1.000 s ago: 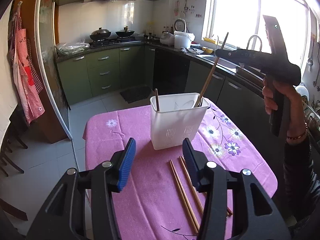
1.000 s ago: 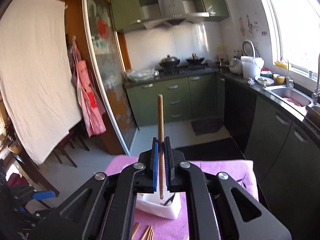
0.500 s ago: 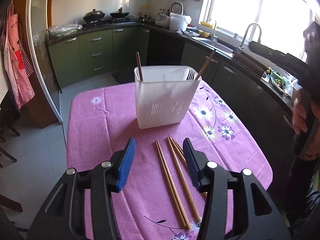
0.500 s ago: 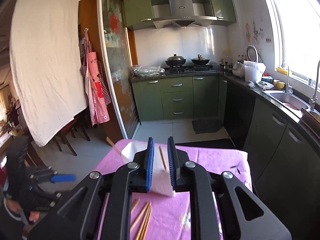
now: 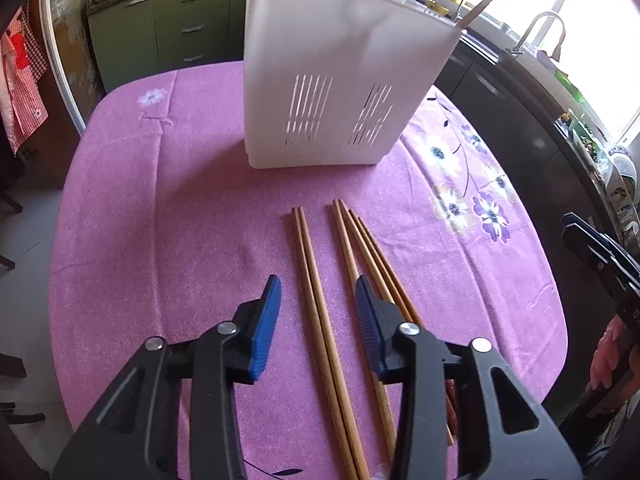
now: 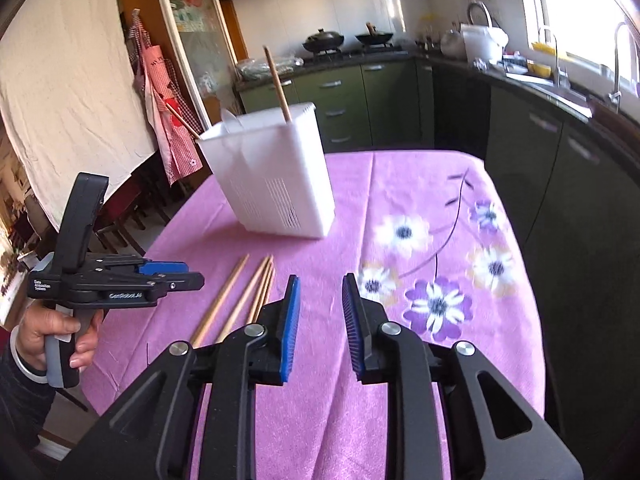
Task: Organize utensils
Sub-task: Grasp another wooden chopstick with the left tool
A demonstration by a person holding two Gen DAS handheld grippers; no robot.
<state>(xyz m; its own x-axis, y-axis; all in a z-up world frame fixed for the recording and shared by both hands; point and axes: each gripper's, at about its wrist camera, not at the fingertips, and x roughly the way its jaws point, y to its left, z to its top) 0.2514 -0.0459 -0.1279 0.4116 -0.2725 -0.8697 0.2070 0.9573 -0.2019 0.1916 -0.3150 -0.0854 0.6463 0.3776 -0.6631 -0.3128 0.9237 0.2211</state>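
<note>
A white slotted utensil holder [image 5: 340, 80] stands on the purple tablecloth [image 5: 160, 240], also in the right wrist view [image 6: 276, 176], with two chopsticks [image 6: 277, 82] leaning in it. Several wooden chopsticks [image 5: 320, 308] lie flat on the cloth, also in the right wrist view [image 6: 240, 300]. My left gripper [image 5: 316, 292] is open, low over the cloth, with a pair of chopsticks between its jaws. It shows from the side in the right wrist view [image 6: 168, 272]. My right gripper [image 6: 318, 292] is open and empty above the cloth, right of the chopsticks.
The table's right edge drops to dark cabinets [image 6: 560, 160] and a counter with a sink [image 5: 540, 28]. Green cabinets and a stove [image 6: 344, 36] are behind. A red checked apron [image 6: 168, 112] hangs at left.
My right gripper let go of its chopstick into the holder, opened and dropped low toward the table. My left gripper came down and forward over the lying chopsticks.
</note>
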